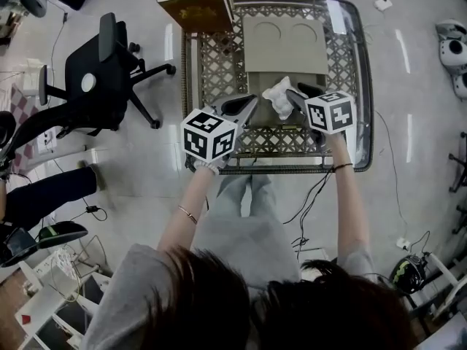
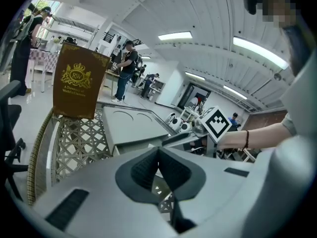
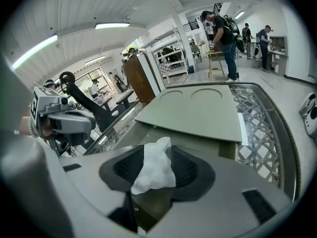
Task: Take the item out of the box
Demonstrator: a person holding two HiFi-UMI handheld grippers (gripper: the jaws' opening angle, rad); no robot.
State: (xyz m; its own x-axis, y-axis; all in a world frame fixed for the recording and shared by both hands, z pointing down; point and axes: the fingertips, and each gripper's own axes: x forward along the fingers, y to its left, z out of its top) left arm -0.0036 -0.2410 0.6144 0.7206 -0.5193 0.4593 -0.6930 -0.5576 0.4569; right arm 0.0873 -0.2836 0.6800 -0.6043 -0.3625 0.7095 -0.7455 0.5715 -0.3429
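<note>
Pointing the right gripper [image 3: 157, 157] at the grey box [image 3: 208, 140], with its fingers [image 3: 185, 167] standing wide apart. Carrying the crumpled white item [image 3: 153, 175] loosely between those fingers, leaning more toward the left one, poking up past the fingertips. Sitting that item just short of the box's near edge, below the front lip of the lid [image 3: 198, 108] bearing two round marks. Pressing the left gripper's [image 2: 158, 155] fingers together at the tips, gripping nothing, just left of the right fingers and the item. Aiming both pairs of fingers across the lattice table [image 1: 219, 64], with a brown carton [image 2: 77, 83] standing well beyond the left fingers, at the far corner.
</note>
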